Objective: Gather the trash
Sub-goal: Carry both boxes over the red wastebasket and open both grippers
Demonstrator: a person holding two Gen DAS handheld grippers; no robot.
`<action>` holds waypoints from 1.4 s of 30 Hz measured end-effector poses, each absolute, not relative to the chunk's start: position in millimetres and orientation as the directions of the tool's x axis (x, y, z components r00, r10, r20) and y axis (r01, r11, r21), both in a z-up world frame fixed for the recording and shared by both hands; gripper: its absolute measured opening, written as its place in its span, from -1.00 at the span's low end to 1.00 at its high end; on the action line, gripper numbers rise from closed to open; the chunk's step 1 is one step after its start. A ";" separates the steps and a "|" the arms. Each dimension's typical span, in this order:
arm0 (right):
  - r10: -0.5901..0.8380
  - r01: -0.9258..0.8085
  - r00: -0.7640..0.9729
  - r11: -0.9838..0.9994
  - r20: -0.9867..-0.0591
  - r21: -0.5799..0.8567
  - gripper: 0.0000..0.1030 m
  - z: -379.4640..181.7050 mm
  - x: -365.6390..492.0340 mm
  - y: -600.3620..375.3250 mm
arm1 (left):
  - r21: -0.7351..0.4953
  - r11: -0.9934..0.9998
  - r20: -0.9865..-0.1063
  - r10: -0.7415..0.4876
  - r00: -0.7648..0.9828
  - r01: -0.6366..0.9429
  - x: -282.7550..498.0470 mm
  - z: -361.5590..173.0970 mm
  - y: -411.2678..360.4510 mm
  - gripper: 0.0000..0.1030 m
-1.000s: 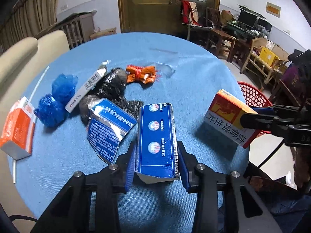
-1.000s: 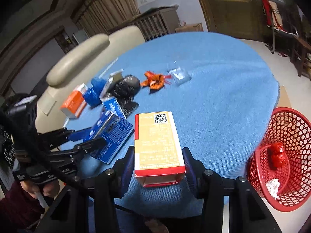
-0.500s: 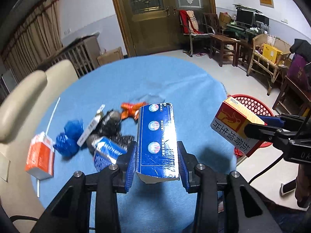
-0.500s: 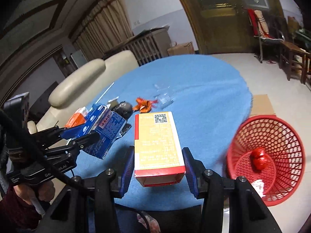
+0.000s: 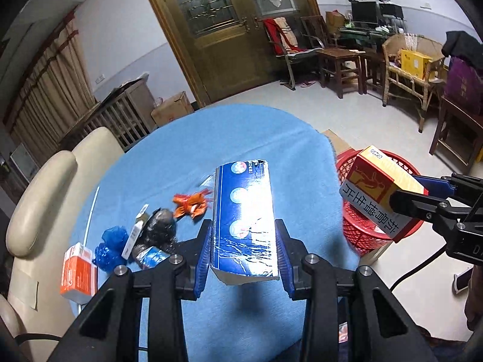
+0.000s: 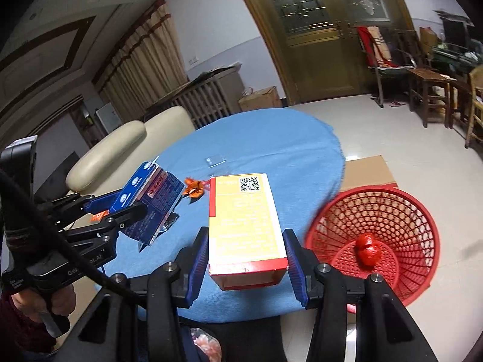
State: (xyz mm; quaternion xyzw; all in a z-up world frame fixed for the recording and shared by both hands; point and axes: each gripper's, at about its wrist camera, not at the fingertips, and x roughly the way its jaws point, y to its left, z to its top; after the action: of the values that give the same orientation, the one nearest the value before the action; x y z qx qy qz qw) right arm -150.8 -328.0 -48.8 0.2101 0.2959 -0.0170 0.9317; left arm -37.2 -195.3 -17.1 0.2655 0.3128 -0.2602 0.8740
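My left gripper [image 5: 243, 250] is shut on a blue carton [image 5: 244, 220] and holds it high above the round blue table [image 5: 271, 138]. It also shows in the right wrist view [image 6: 148, 202]. My right gripper [image 6: 246, 259] is shut on a yellow and red box [image 6: 246, 226], held above the table's right edge beside the red basket [image 6: 389, 211]. The box shows in the left wrist view [image 5: 377, 190] in front of the basket [image 5: 356, 229]. A red wad [image 6: 366, 249] lies in the basket.
On the table lie an orange wrapper [image 5: 191, 203], a black bag [image 5: 158, 229], blue wads [image 5: 110, 244], a white strip [image 5: 134, 235], a blue packet [image 5: 151, 256], an orange box [image 5: 77, 271] and clear plastic [image 6: 215, 161]. A cream sofa [image 5: 39, 193] stands to the left. Cardboard [image 6: 368, 170] lies on the floor.
Both grippers have risen well above the table with their boxes. The right one has swung toward the red basket, which now fills more of its view.
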 end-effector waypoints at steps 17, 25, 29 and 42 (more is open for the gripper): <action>0.014 0.285 0.829 0.850 -0.560 0.443 -0.01 -61.2 -188.7 -384.6 | 0.319 0.644 -0.702 -0.332 0.629 0.696 -56.6 -23.3 -259.0 -0.20; -0.024 0.363 0.812 0.803 -0.584 0.472 -0.01 -78.7 -204.7 -410.0 | 0.238 0.588 -0.743 -0.403 0.535 0.773 -60.4 -34.5 -287.9 -0.20; -0.039 0.404 0.802 0.771 -0.596 0.493 -0.01 -89.2 -212.3 -425.5 | 0.196 0.554 -0.767 -0.428 0.479 0.809 -60.6 -41.1 -306.3 -0.20; -0.074 0.513 0.767 0.667 -0.637 0.540 0.00 -122.6 -222.4 -468.3 | 0.068 0.492 -0.840 -0.441 0.316 0.868 -48.5 -73.5 -357.1 -0.15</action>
State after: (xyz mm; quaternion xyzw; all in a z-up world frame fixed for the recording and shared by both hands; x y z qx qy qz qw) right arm -222.4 -468.3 -122.6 0.3709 0.2958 -0.1700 0.8637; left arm -48.5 -357.1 -73.5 0.2676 0.3995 -0.4273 0.7656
